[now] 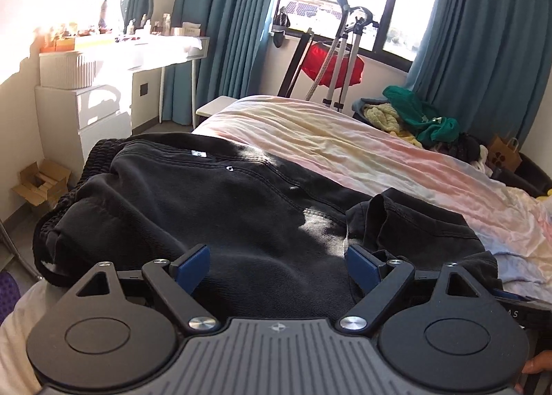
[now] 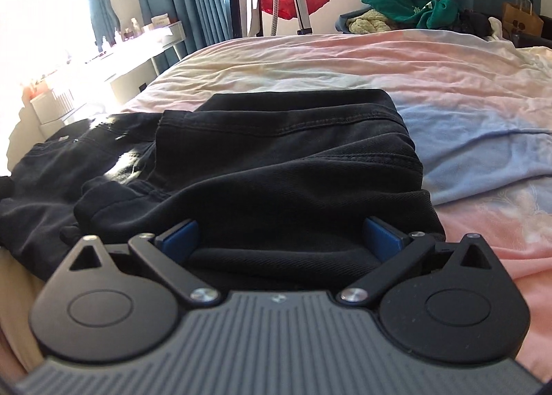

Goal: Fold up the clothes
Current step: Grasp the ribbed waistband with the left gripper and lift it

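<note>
A pair of black trousers point(image 1: 214, 201) lies on the bed, its elastic waistband point(image 1: 72, 184) at the left edge and a leg folded over at the right. The same trousers point(image 2: 286, 160) fill the middle of the right wrist view, with a folded leg hem at the far side. My left gripper point(image 1: 277, 265) is open, its blue pads spread just above the cloth near the seat. My right gripper point(image 2: 281, 239) is open too, with a fold of the black cloth lying between its spread pads; nothing is clamped.
The bed point(image 1: 362, 156) has a pink, yellow and blue sheet. A pile of green and yellow clothes point(image 1: 414, 115) lies at its far right. A white dresser point(image 1: 114, 60) stands on the left, a tripod and red item point(image 1: 331, 63) by the window.
</note>
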